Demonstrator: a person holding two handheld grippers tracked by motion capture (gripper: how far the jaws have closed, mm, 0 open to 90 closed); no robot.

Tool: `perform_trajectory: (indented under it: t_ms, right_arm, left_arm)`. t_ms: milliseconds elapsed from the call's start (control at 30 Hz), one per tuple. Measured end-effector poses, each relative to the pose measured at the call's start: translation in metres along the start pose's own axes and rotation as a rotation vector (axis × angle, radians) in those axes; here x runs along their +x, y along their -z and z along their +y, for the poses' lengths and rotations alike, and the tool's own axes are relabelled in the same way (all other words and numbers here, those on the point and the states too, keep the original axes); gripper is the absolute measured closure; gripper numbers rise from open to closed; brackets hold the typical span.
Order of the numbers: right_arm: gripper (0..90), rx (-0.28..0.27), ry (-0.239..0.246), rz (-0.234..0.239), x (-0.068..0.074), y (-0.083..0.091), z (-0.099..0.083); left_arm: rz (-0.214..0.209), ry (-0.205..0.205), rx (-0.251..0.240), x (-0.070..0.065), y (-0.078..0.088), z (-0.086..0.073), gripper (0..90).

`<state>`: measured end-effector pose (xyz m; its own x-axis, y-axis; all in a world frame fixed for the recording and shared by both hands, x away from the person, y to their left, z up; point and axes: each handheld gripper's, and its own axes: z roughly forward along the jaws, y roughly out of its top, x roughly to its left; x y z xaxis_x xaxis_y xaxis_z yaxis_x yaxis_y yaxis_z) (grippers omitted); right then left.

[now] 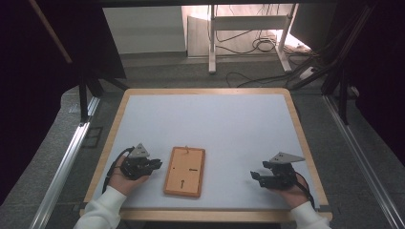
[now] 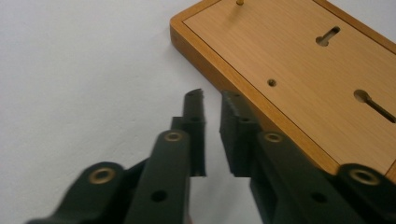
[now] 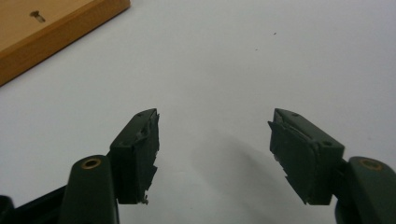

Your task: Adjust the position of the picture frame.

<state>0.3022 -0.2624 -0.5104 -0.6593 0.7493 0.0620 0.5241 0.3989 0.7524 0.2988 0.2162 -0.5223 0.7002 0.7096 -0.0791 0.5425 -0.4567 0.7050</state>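
A wooden picture frame (image 1: pixel 185 171) lies back-side up on the white table top, toward its front. Keyhole slots show on the wooden frame (image 2: pixel 299 70) in the left gripper view. My left gripper (image 1: pixel 157 164) lies just left of the frame, pointing at its edge. The left gripper (image 2: pixel 212 95) has its jaws almost together with only a thin gap, and nothing sits between them. My right gripper (image 1: pixel 254 175) rests well to the right of the frame, apart from it. The right gripper (image 3: pixel 215 114) stands open over bare surface, with a corner of the frame (image 3: pixel 46 32) farther off.
The white table top (image 1: pixel 210 124) has a wooden rim (image 1: pixel 112 138). Metal rails (image 1: pixel 67 162) run along both sides. Behind the table are a white stand's legs (image 1: pixel 211 43) and cables (image 1: pixel 262 45) on the floor.
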Motion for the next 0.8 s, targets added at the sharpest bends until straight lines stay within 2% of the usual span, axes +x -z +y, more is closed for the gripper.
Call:
perform_trajectory:
  t_ms: [100, 367, 500, 633, 667, 800]
  right_arm:
    - [29.7, -0.007, -0.006, -0.008, -0.001, 0.000, 0.001]
    - [28.9, -0.004, -0.002, -0.012, 0.000, -0.001, 0.002]
    - [28.7, -0.003, 0.002, -0.019, 0.001, -0.001, 0.003]
    - [28.7, -0.006, -0.002, -0.023, 0.000, -0.001, 0.003]
    - [28.7, -0.007, -0.003, -0.025, 0.000, -0.001, 0.003]
    - [28.7, -0.006, -0.004, -0.029, -0.001, -0.002, 0.003]
  left_arm:
    - [-0.016, 0.001, 0.024, -0.002, -0.002, -0.001, 89.9]
    - [-0.045, -0.040, 0.066, -0.016, -0.003, -0.007, 90.0]
    - [-0.083, -0.058, 0.081, -0.023, -0.005, -0.010, 90.0]
    - [-0.076, -0.079, 0.101, -0.027, -0.005, -0.011, 90.0]
    - [-0.081, -0.069, 0.100, -0.028, -0.005, -0.012, 90.0]
    - [-0.071, -0.075, 0.105, -0.030, -0.007, -0.012, 90.0]
